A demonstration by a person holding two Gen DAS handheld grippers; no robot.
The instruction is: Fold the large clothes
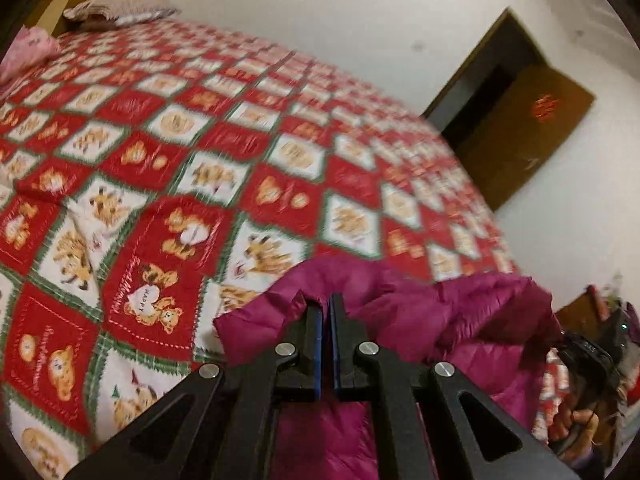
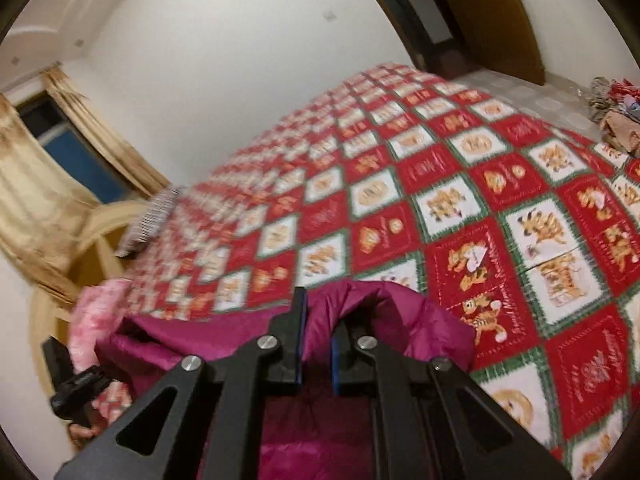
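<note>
A puffy magenta jacket (image 1: 460, 320) is held up at the near edge of a bed, and a fold of it is pinched in each gripper. In the left wrist view, the left gripper (image 1: 326, 304) is seen with its jaws pressed almost together on a thin edge of the cloth, and the rest of the jacket hangs below and to the right. In the right wrist view, the right gripper (image 2: 320, 308) is seen clamped on a thicker roll of the same jacket (image 2: 400, 320), which is bunched around its fingers. The bed is covered by a red, white and green bedspread (image 1: 240, 140) with little bears on it. The word "HAPPY" can be read on a white heart in the left view; the other writing is too blurred to be read. A brown door (image 1: 520, 132) with a red mark, perhaps a sticker, is shown only well in the left view. A window with gold curtains (image 2: 44, 184) is shown only in the right view. A pink cloth (image 2: 96, 320) is seen beside the jacket.
</note>
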